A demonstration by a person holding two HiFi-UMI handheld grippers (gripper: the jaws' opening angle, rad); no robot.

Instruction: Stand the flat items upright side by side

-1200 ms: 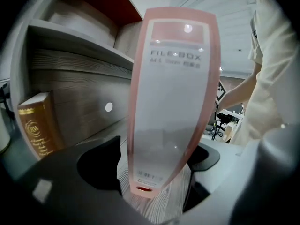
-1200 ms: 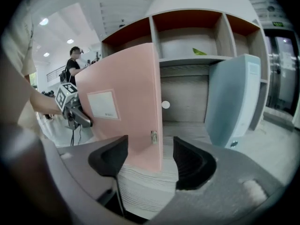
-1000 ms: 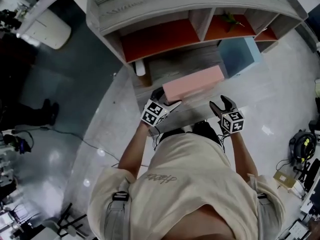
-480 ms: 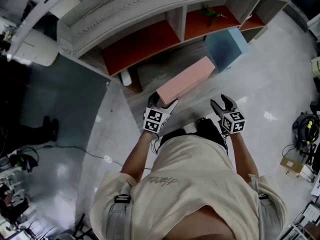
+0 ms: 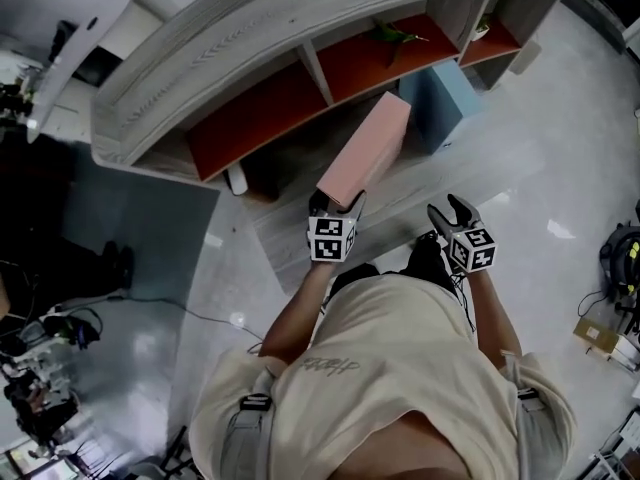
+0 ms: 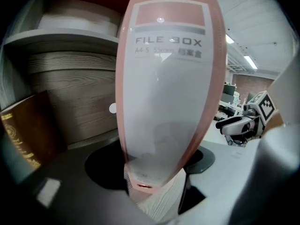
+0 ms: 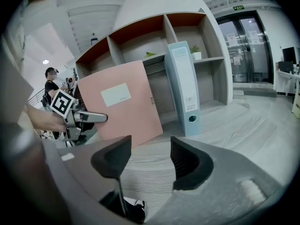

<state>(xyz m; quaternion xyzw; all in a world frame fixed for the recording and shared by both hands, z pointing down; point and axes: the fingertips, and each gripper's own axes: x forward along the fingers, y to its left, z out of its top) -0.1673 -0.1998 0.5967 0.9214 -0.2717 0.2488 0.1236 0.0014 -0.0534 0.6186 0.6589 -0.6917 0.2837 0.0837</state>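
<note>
A pink file box (image 5: 365,158) rests on edge on the low wooden ledge (image 5: 300,238), one end toward the shelf. My left gripper (image 5: 335,208) is shut on its near end, its jaws having just closed in on it. In the left gripper view the box's spine (image 6: 168,88) fills the middle, rising from my gripper (image 6: 154,182). A light blue file box (image 5: 440,103) stands upright to its right, also visible as the blue box (image 7: 185,86) in the right gripper view beside the pink box (image 7: 122,102). My right gripper (image 5: 455,213) hangs open; its jaws (image 7: 145,156) have just been closing on nothing.
A grey shelf unit (image 5: 300,38) with orange-backed compartments runs behind the ledge; a small green plant (image 5: 392,34) sits in one. A brown book (image 6: 23,135) leans at the left. Cables and gear (image 5: 620,268) lie on the floor at right. A person (image 7: 49,90) stands far off.
The pink box has swung from lying across the ledge to pointing toward the shelf. My left gripper moved right with it. The right gripper shifted a little and its jaws narrowed.
</note>
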